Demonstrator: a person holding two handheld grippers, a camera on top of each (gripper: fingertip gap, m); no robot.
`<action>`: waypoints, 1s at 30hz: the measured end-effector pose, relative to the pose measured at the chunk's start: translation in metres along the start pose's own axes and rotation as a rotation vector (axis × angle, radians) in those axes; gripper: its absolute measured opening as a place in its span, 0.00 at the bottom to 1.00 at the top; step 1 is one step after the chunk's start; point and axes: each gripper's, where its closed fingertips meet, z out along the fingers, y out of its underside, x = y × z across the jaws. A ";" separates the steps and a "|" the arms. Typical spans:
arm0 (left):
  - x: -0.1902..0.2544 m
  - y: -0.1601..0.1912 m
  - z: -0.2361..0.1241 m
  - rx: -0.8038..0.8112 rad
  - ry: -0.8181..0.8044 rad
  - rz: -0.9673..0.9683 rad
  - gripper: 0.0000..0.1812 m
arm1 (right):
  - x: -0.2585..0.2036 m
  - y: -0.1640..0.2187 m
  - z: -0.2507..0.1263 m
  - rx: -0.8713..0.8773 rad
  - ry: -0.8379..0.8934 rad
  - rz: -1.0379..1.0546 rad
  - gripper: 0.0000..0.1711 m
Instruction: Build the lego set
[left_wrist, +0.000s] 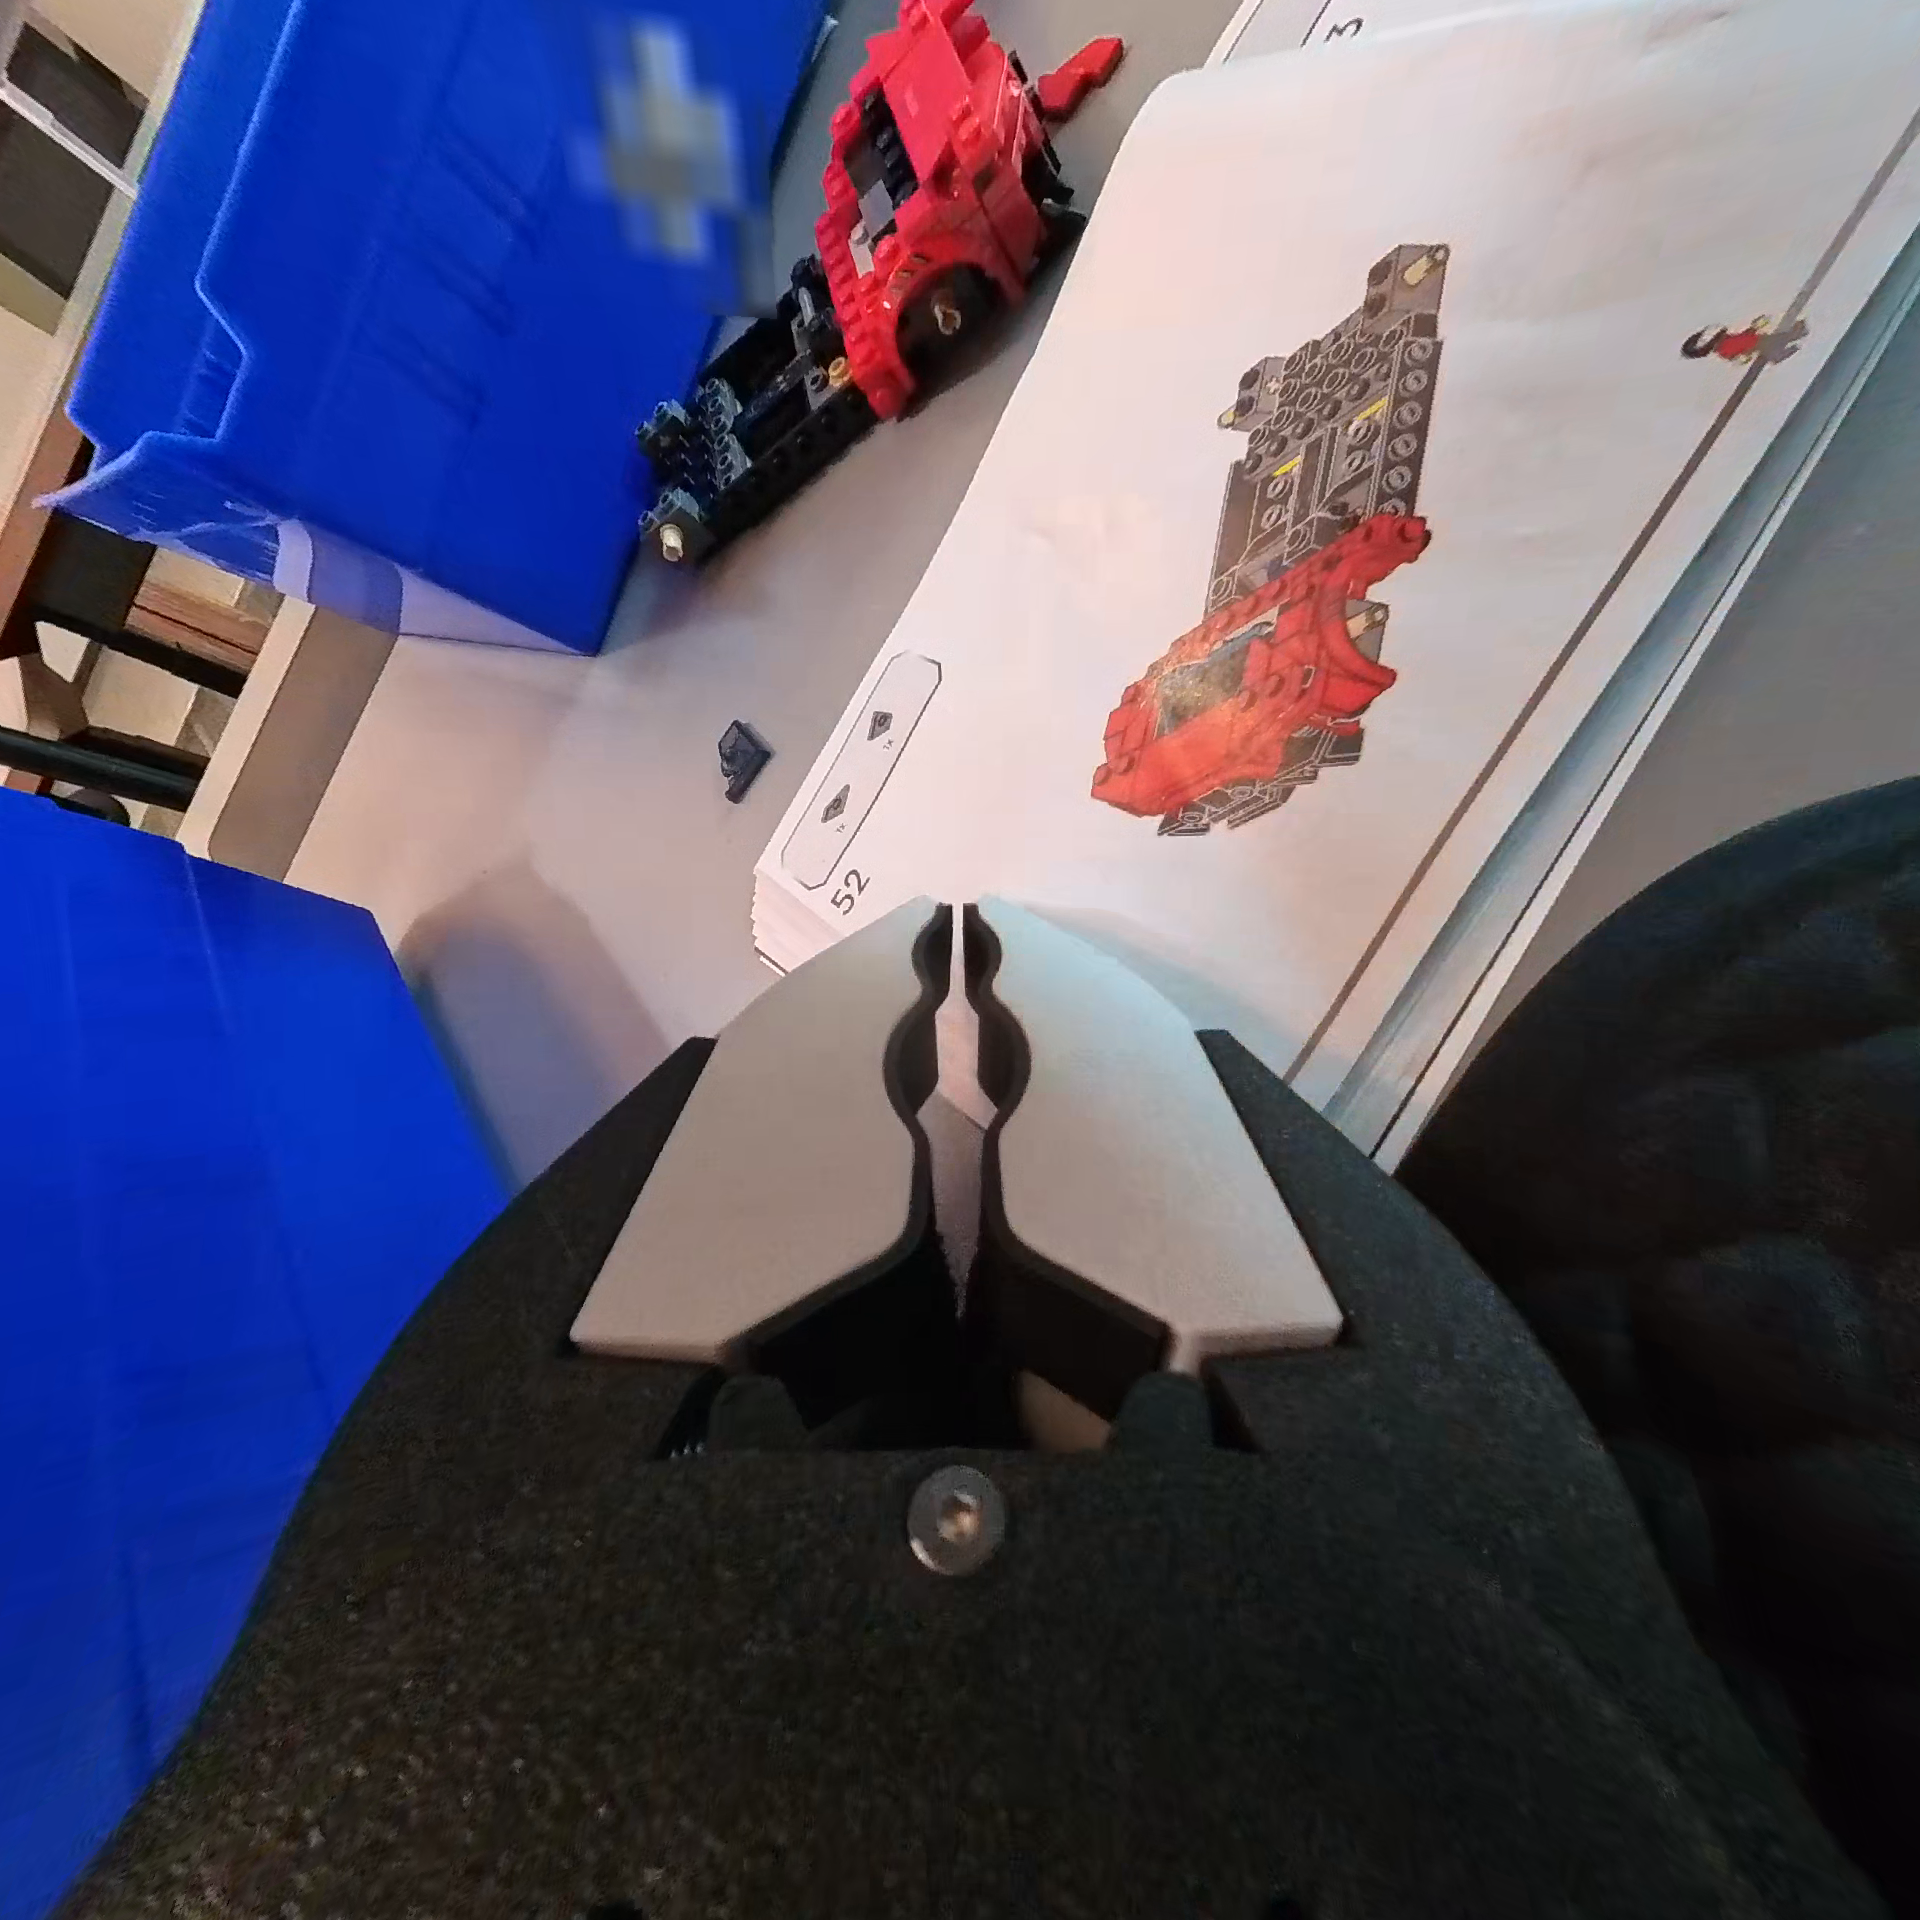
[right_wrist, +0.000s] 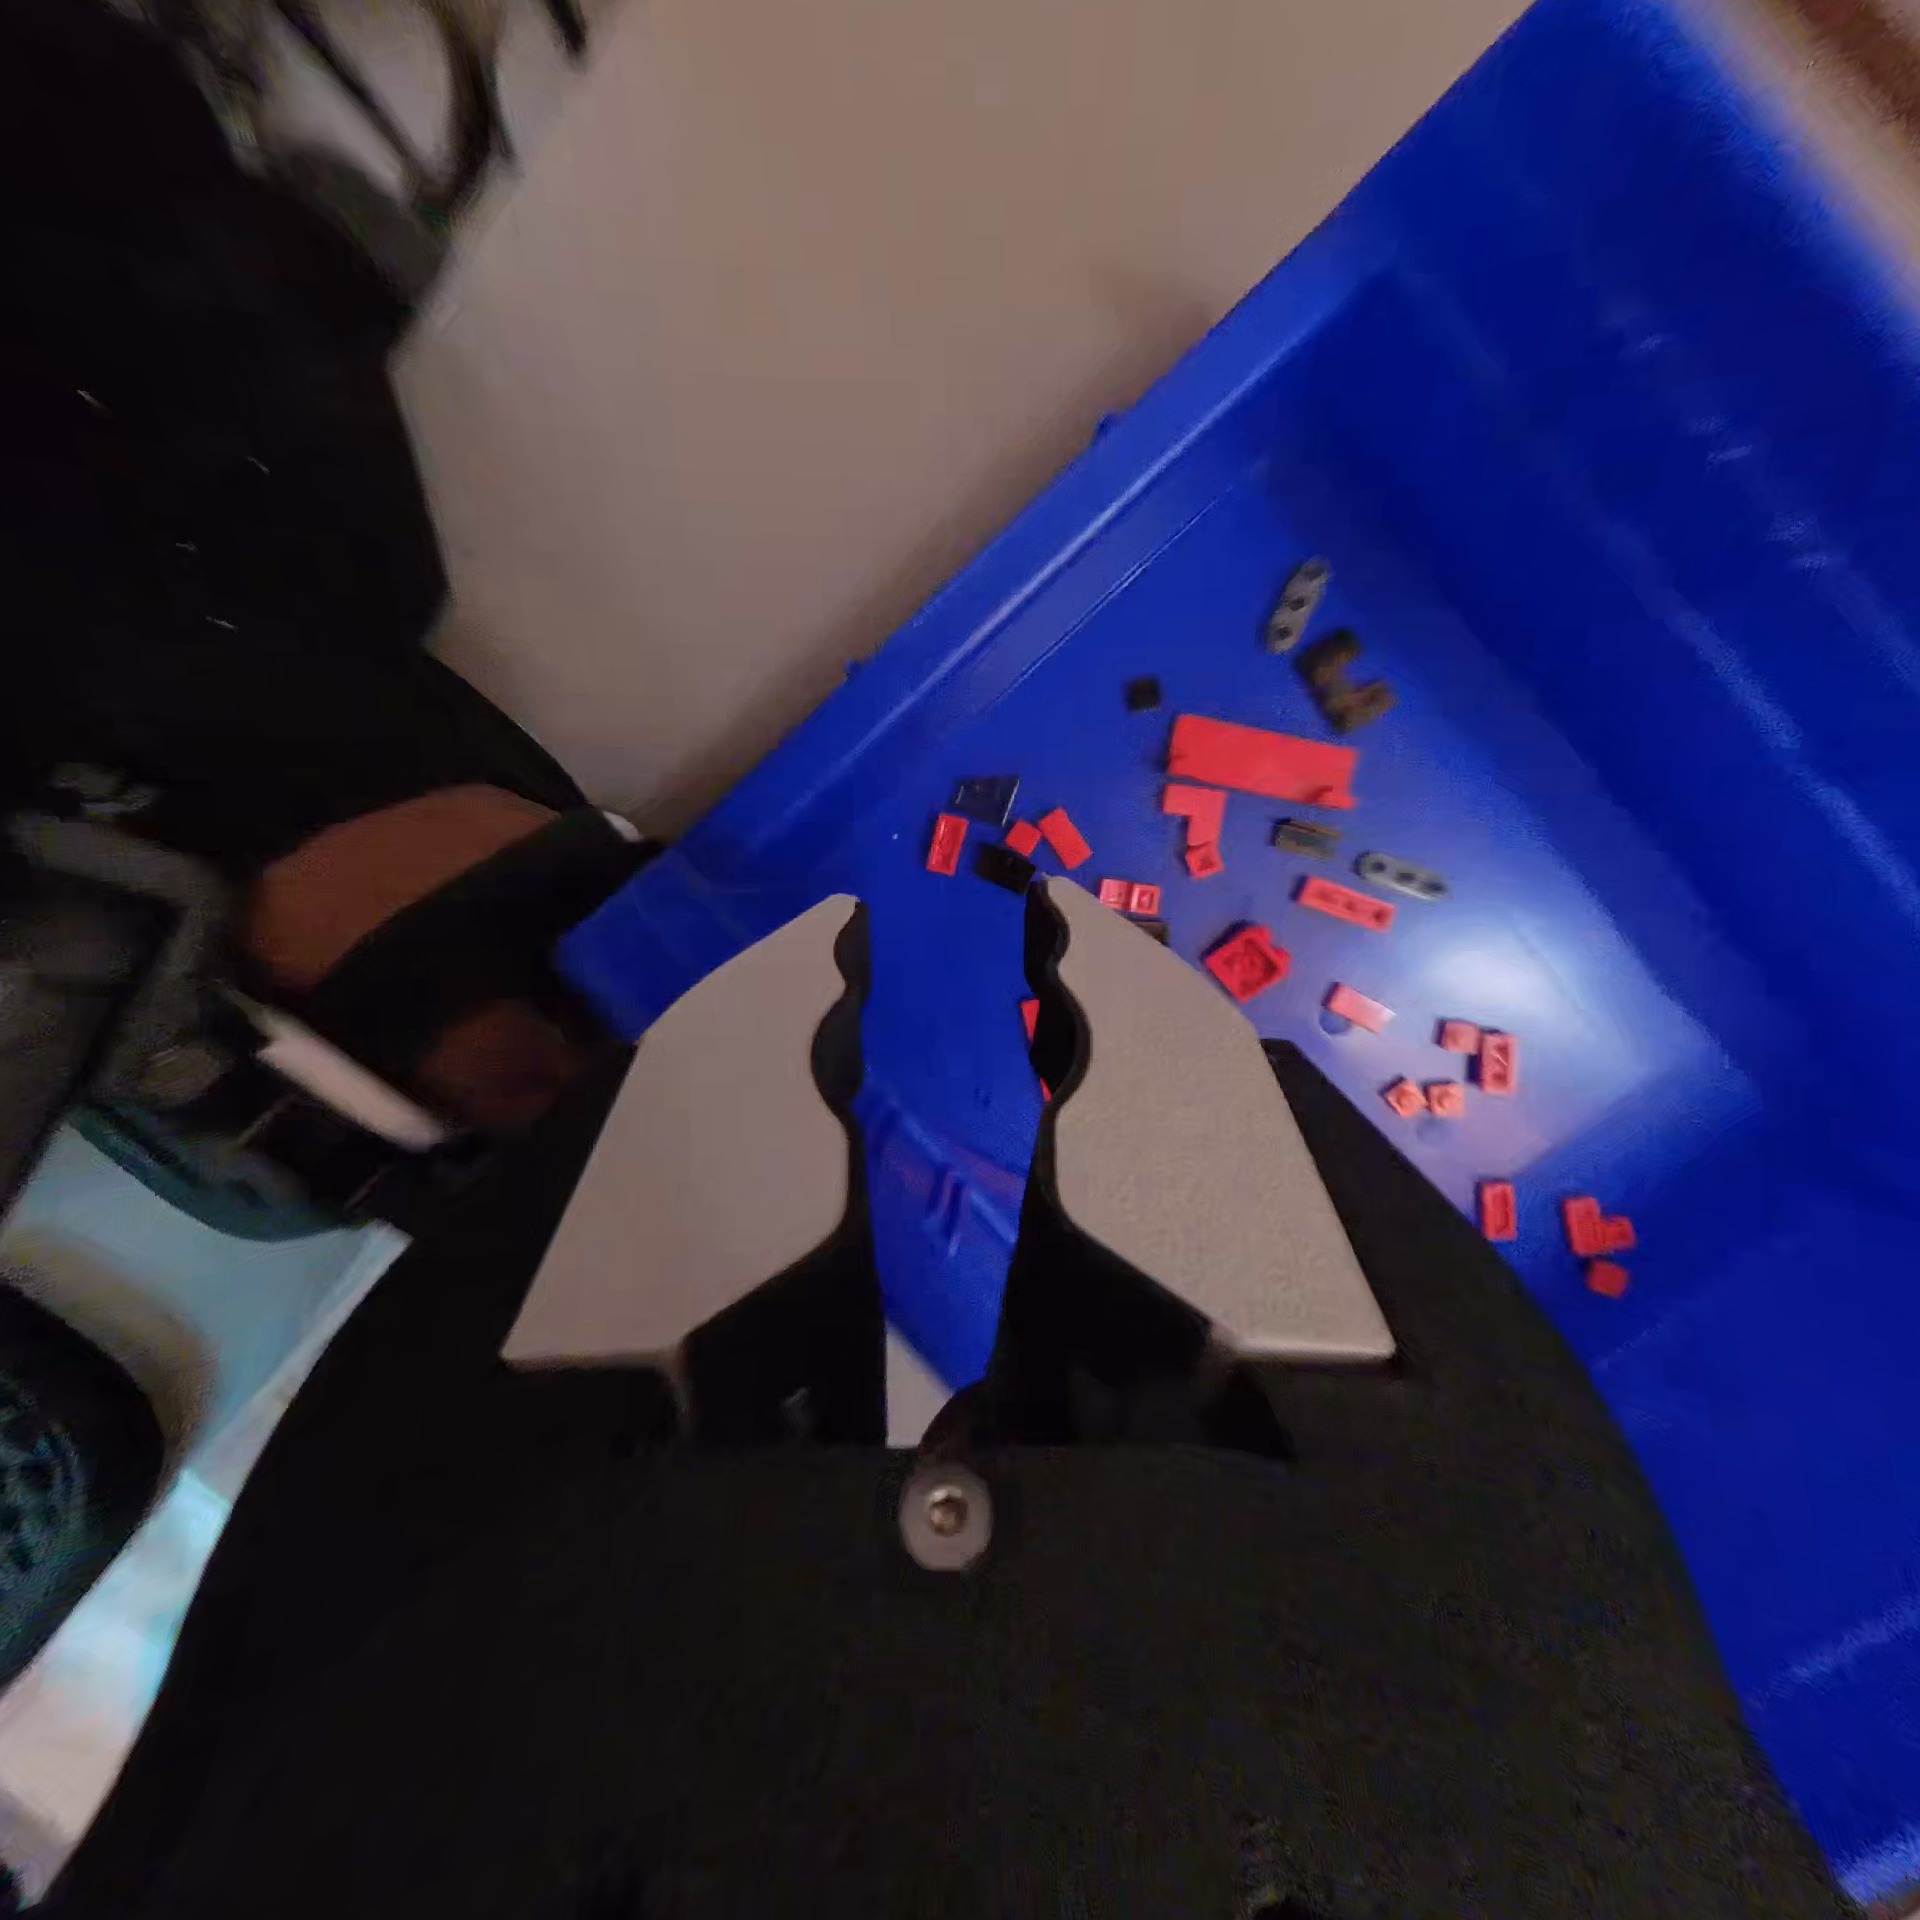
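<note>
Half-built red car (left_wrist: 935, 208) on desk (left_wrist: 540, 790) beside open manual (left_wrist: 1195, 499). Left gripper (left_wrist: 957, 914) clenched, empty. Right gripper (right_wrist: 940, 904) released over blue bin (right_wrist: 1558, 416); loose pieces (right_wrist: 1262, 764) remaining, apparently many.

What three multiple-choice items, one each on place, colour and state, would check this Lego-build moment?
1. Where do the loose Lego pieces lie?
A. In the blue bin
B. On the instruction booklet
C. Between the fingertips

2. What colour is the cab of the part-built Lego truck?
A. Yellow
B. Red
C. Green

3. How does the left gripper stand?
A. Wide open
B. Clamped on a brick
C. Shut, empty

Answers:
1 A: the pieces are scattered on the bin's floor, beyond the open right gripper.
2 B: red bricks form the cab, on a black chassis.
3 C: its tips nearly meet, nothing between them, over the instruction booklet.
</note>
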 end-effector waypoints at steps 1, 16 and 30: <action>0.000 0.000 0.000 0.000 0.000 0.000 0.01 | 0.002 0.003 0.018 -0.085 -0.022 -0.013 0.17; 0.000 0.000 0.000 0.001 -0.001 0.004 0.01 | 0.017 0.019 0.085 -0.331 0.035 -0.094 0.08; 0.000 0.000 0.000 0.001 -0.001 0.005 0.01 | 0.002 0.007 0.068 -0.196 -0.044 -0.115 0.15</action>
